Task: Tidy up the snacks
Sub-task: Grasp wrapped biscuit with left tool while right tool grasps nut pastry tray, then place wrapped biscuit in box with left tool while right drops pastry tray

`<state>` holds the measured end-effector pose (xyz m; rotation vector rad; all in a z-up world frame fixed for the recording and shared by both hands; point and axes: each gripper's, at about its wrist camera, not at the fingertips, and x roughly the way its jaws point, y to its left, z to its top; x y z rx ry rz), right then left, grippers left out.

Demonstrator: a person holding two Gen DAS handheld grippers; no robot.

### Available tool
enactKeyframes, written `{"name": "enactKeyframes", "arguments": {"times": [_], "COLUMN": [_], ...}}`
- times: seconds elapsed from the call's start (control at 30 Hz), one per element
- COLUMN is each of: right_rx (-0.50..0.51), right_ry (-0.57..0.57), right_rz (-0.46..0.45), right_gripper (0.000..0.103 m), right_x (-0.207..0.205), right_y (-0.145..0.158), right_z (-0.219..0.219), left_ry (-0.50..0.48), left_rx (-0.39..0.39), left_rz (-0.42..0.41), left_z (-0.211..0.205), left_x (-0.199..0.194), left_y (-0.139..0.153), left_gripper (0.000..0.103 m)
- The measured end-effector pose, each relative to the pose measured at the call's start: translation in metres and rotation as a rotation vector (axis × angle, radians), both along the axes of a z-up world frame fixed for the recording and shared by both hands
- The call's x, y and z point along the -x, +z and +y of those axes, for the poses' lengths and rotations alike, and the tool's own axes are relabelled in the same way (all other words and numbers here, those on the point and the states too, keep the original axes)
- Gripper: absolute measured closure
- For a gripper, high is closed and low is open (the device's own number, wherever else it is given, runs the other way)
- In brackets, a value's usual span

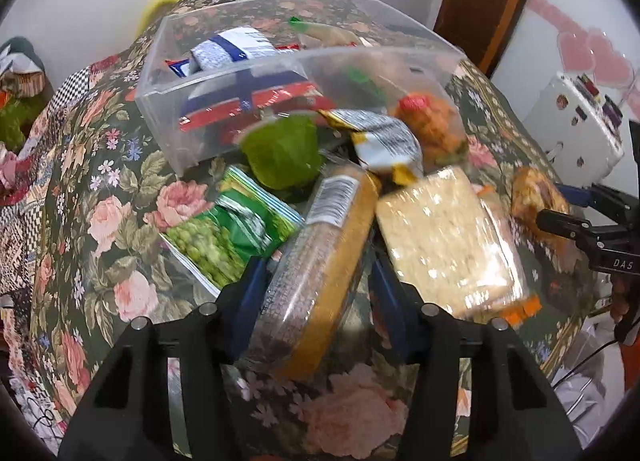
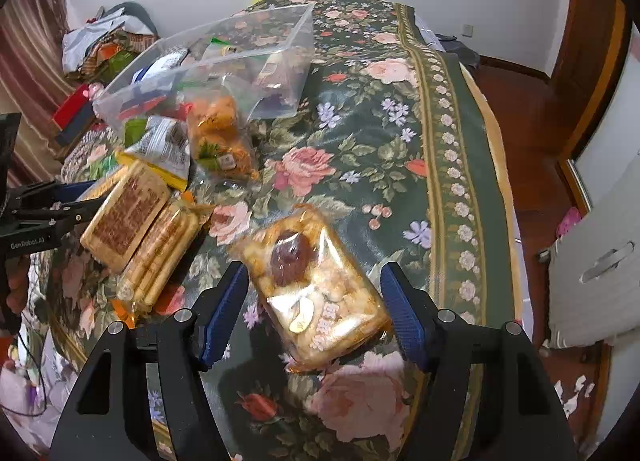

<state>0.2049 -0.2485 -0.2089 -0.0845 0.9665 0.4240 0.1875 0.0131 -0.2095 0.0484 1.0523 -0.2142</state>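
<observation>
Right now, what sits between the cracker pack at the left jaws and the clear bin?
In the left wrist view, a silver-and-yellow snack packet and a green pouch lie between the cracker pack and the clear bin.

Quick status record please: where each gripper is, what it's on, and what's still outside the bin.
left gripper: straddling the cracker pack; contact unclear
right gripper: open, fingers either side of the pastry pack, not clamped
clear bin: holds several snacks
still outside: green pea bag, wafer pack, orange snack bag
surface: floral tablecloth
</observation>
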Motion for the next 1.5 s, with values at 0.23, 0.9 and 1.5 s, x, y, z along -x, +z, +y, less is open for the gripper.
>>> {"name": "enactKeyframes", "arguments": {"times": [0.23,0.9,1.5], "right_rx": [-0.004,-0.122,-0.178], "right_ry": [0.025,-0.027,0.017], "right_rz": [0.029,-0.047,-0.166], "right_gripper": [0.047,0.061,0.061], "right_x": [0.007,0.006,-0.010], "right_y": [-0.009,0.021,0.066], "right_z": [0.013,0.010,0.036], "left_ry": [0.036,0.011,0.076], "left_rx": [0.031,0.019,0.075], "left_rz": [-0.006,-0.097,-0.239], "left_z": [0.000,-0.020,0.010], "left_x": [-0.008,0.007,0.018], "left_y": [-0.004,0.006,0.072], "left_gripper": [0.049,0.067,0.067]}}
